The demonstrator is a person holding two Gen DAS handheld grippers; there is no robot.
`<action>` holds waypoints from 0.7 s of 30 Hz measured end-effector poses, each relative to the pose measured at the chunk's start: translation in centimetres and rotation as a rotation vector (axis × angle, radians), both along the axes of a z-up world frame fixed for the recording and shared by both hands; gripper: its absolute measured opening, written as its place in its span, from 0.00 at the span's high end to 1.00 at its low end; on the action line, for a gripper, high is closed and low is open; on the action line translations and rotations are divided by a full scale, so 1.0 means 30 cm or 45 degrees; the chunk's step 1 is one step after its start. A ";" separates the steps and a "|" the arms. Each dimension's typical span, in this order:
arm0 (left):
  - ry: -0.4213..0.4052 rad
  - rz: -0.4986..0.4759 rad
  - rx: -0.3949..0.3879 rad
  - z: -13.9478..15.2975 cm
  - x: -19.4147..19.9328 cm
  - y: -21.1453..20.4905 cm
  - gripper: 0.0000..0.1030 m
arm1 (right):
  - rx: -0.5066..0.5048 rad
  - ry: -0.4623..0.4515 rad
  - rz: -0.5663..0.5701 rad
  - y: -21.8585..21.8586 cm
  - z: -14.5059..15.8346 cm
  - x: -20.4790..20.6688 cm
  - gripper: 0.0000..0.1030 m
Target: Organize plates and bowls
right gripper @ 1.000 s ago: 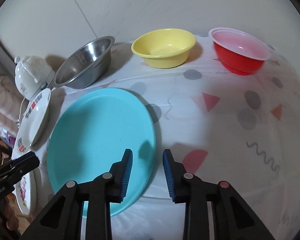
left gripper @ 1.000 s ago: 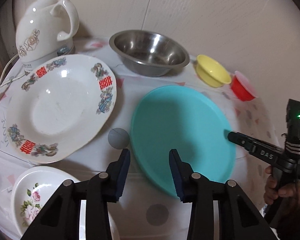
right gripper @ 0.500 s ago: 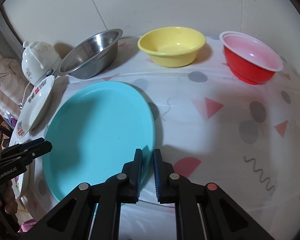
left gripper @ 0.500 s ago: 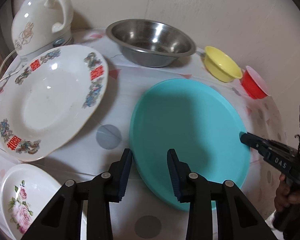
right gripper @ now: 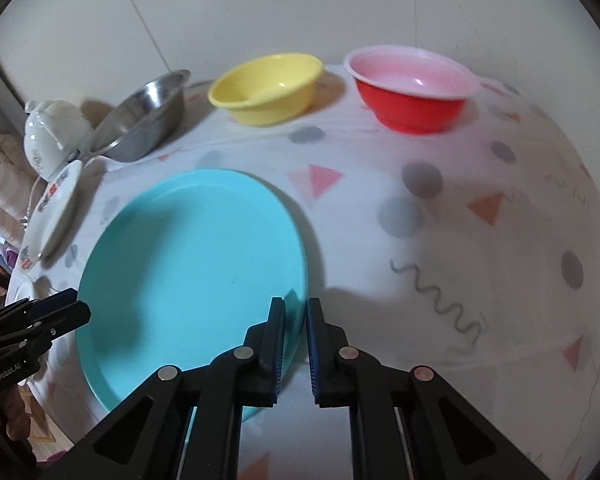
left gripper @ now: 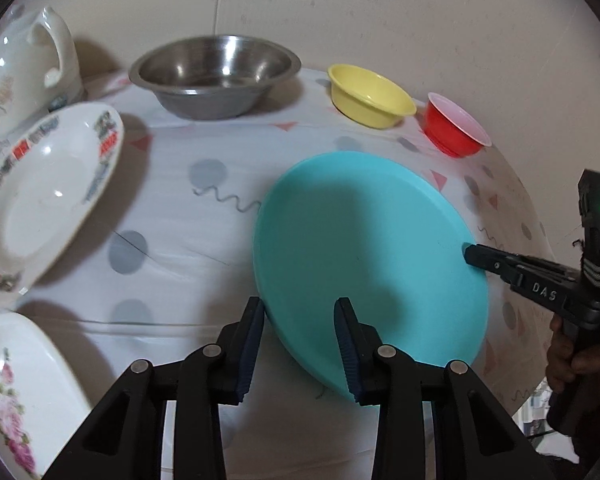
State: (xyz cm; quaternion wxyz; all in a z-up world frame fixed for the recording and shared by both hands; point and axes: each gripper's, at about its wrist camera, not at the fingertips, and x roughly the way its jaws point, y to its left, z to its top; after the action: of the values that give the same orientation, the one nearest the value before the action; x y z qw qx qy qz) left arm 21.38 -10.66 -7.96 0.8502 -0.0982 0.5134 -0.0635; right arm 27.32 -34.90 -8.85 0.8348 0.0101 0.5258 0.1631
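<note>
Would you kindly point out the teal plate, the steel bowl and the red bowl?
teal plate (left gripper: 364, 240), left wrist view, middle of its face.
steel bowl (left gripper: 216, 68), left wrist view, inner wall.
red bowl (right gripper: 414, 110), right wrist view, outer wall.

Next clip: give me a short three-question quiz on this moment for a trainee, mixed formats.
1. True or false: the right gripper is shut on the rim of the blue plate.
2. Which bowl sits between the steel bowl and the red bowl? A) white B) yellow C) green
3. Fill in: the left gripper straddles the plate's edge with its jaws ____.
Key: 1 true; 2 B, the yellow bowl; 3 open.
</note>
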 end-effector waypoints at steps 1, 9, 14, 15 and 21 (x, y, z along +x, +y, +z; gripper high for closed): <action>0.003 0.011 -0.004 -0.003 0.004 0.002 0.65 | 0.007 -0.007 0.003 -0.008 0.003 -0.009 0.90; -0.005 0.029 0.027 -0.004 0.000 -0.010 0.65 | -0.003 -0.023 0.013 0.004 0.003 -0.008 0.87; 0.001 0.047 0.044 -0.004 -0.009 0.007 0.64 | 0.023 -0.005 0.007 0.003 0.005 0.005 0.77; 0.007 0.053 0.051 -0.007 -0.011 0.009 0.64 | 0.011 -0.008 0.000 0.006 0.006 0.007 0.77; -0.030 0.099 0.071 0.023 -0.053 0.057 0.63 | -0.026 -0.049 -0.053 0.025 0.039 0.012 0.73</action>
State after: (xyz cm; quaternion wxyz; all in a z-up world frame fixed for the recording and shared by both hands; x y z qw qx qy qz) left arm 19.81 -8.95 -7.26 0.8603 -0.0936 0.5009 -0.0173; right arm 27.68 -34.15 -7.70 0.8479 0.0095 0.5110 0.1406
